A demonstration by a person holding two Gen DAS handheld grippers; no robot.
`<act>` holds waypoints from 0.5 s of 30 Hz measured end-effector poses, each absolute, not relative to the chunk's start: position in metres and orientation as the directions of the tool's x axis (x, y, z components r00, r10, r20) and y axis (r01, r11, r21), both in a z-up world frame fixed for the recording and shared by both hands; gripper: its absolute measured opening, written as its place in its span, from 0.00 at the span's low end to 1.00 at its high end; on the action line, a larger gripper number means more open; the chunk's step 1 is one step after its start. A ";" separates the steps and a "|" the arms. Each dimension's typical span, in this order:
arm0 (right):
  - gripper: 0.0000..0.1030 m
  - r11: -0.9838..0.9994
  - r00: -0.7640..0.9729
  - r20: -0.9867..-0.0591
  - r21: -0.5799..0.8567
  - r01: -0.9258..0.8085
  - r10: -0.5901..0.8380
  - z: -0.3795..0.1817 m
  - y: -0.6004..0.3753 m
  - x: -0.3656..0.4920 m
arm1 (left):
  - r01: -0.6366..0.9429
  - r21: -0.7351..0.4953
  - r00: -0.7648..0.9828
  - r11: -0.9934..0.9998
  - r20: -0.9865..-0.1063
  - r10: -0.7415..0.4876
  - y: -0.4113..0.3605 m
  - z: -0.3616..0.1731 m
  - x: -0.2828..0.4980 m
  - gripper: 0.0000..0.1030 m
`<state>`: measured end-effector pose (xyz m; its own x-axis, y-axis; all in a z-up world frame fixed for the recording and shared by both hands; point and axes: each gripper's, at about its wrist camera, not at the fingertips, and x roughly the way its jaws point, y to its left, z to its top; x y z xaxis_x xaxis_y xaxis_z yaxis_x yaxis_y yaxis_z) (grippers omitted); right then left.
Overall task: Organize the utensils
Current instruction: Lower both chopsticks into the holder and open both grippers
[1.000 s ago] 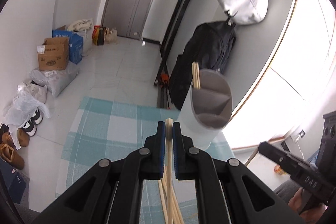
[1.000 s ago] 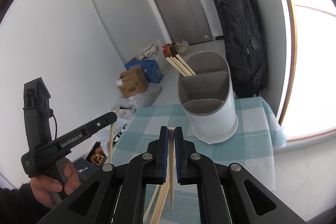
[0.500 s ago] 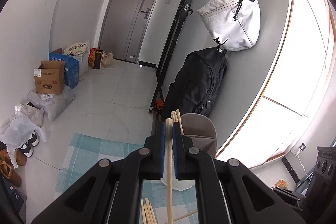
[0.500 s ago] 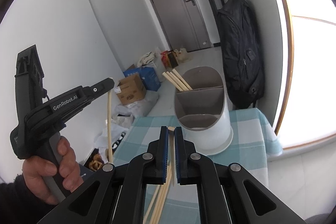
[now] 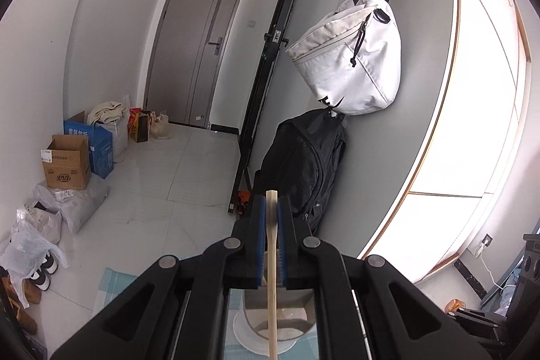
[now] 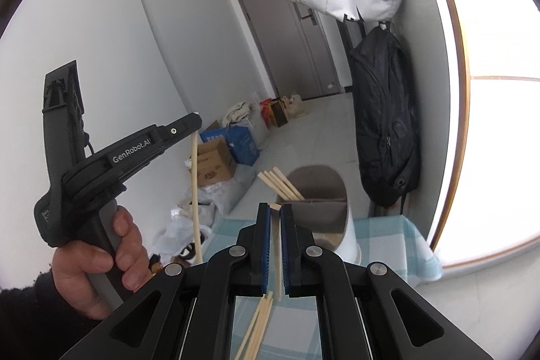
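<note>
clearly both carrying: left gripper (image 5: 270, 208) clenched on one chopstick (image 5: 272, 275), held above the holder (image 6: 324, 211); right gripper (image 6: 275, 215) clenched on a second chopstick (image 6: 276, 252), just in front of the holder. inside the holder's far compartment, four chopsticks (image 6: 280, 183) already leaning out. beside the holder on the counter (image 6: 395, 231), loose chopsticks (image 6: 256, 326) not yet collected. risks, as judged: long free end hitting the holder's rim and tipping it; thin stick pivoting or slipping in the jaws; two sticks crossing above the holder; wrong compartment chosen.
</note>
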<state>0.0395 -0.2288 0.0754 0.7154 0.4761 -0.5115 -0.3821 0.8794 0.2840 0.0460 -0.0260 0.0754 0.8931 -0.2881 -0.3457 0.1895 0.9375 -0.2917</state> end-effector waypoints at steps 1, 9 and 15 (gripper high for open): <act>0.05 0.879 0.718 -0.508 0.282 -0.383 0.476 0.081 -0.230 0.042 | 0.197 -0.286 0.894 0.938 -0.339 -0.292 -0.028 0.080 0.050 0.02; 0.05 0.885 0.736 -0.493 0.286 -0.367 0.464 0.122 -0.241 0.075 | 0.224 -0.257 0.899 0.940 -0.318 -0.301 -0.038 0.096 0.094 0.03; 0.05 0.892 0.751 -0.482 0.284 -0.353 0.450 0.140 -0.246 0.108 | 0.227 -0.262 0.905 0.938 -0.301 -0.302 -0.045 0.091 0.126 0.03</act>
<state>0.1076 -0.2456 0.1402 0.7514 0.4505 -0.4821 -0.3526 0.8918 0.2836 0.1265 -0.0450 0.0912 0.9045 -0.3025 -0.3006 0.2266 0.9381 -0.2620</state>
